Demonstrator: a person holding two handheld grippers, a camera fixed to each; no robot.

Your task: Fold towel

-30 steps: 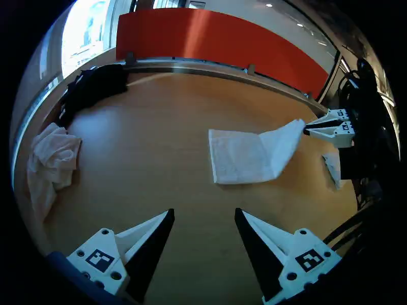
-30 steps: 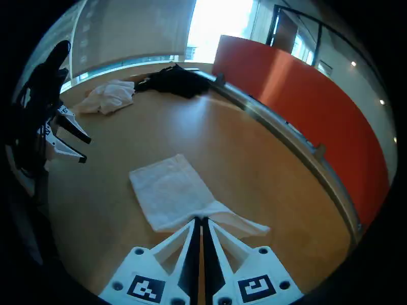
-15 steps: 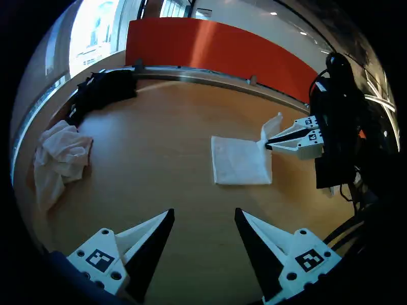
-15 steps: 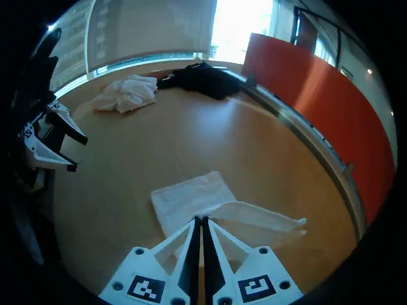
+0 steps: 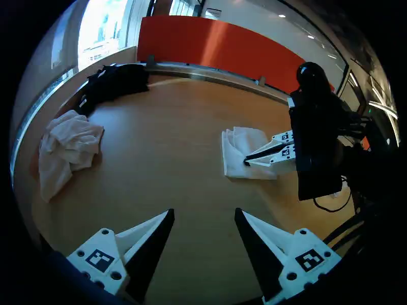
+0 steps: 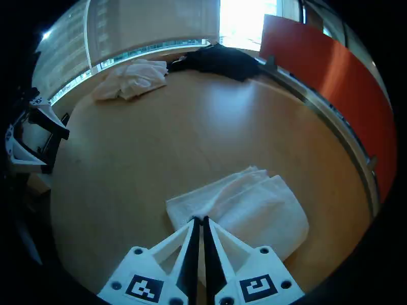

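Observation:
A white towel (image 5: 243,153) lies folded over on the wooden table (image 5: 168,152), right of centre in the left gripper view. My right gripper (image 5: 248,161) is shut on its near edge, low over the folded layers. In the right gripper view the towel (image 6: 249,211) spreads just ahead of the right gripper (image 6: 199,220), whose fingers pinch the cloth. My left gripper (image 5: 202,213) stands open above bare wood, well short of the towel, with nothing between its fingers. The left gripper (image 6: 53,152) also appears at the far left in the right gripper view.
A crumpled white cloth (image 5: 66,147) lies at the table's left side, and a black garment (image 5: 114,81) sits at the far left corner. A metal rail (image 5: 213,76) and an orange panel (image 5: 229,46) run along the far edge. Bare wood lies between the towel and the cloths.
My right gripper has carried the towel's lifted end over and down onto the rest of the towel, so it now lies doubled. The left gripper has stayed open.

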